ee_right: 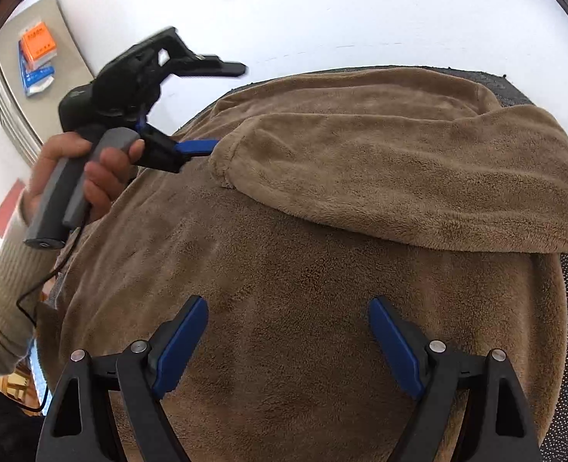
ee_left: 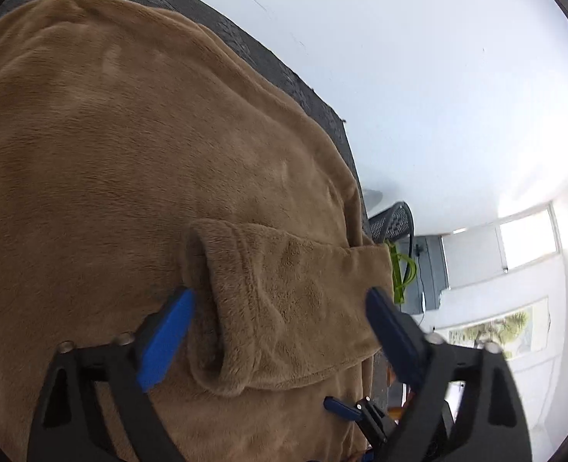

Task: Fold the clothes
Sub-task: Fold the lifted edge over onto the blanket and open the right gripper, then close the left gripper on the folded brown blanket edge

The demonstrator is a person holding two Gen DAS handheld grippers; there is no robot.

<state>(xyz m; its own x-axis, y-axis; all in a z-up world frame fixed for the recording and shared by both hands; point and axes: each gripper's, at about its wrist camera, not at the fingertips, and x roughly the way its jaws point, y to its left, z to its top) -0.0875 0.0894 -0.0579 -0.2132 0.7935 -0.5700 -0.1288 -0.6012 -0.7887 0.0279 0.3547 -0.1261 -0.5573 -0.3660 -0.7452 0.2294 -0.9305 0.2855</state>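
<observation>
Gaping empty, both grippers' fingers (ee_right: 183,340) flank the brown garment's (ee_right: 303,288) folded sleeve (ee_left: 284,300).

Both tongs — left (ee_left: 280,300), right (ee_right: 287,308) — jaws wide apart, angled downward.

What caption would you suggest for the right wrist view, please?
Open right gripper hovers over a brown fleece garment; left gripper reaches the folded sleeve's cuff.

Folded sleeve (ee_right: 418,177) across garment's (ee_right: 284,308) middle
</observation>
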